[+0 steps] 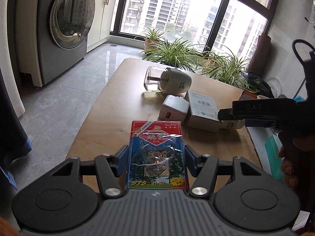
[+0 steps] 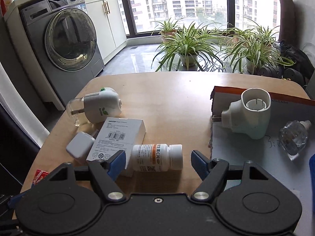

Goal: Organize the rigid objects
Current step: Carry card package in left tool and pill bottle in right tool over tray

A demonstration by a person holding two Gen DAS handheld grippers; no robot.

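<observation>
Your table (image 2: 167, 98) carries a box (image 2: 118, 137) at nine o'clock. Your left gripper (image 1: 156, 161) has its jaws clenched on the card pack (image 1: 156, 153). Your right gripper (image 2: 158, 164) stands released around the bottle (image 2: 157, 157), lying at six o'clock.

Your card pack (image 1: 156, 153) is blue w/ a red top band, tiger print and yellow "975" at the near edge. Both tools have black arms w/ blue pads (image 2: 118, 162). Pill bottle (image 2: 156, 157) is white w/ an orange label stripe. Bench (image 2: 167, 102) is pale tan wood. Far-left plug-in unit (image 2: 102, 106) is white w/ a green leaf logo and green button. Box (image 2: 118, 137) is white w/ a black barcode.
</observation>
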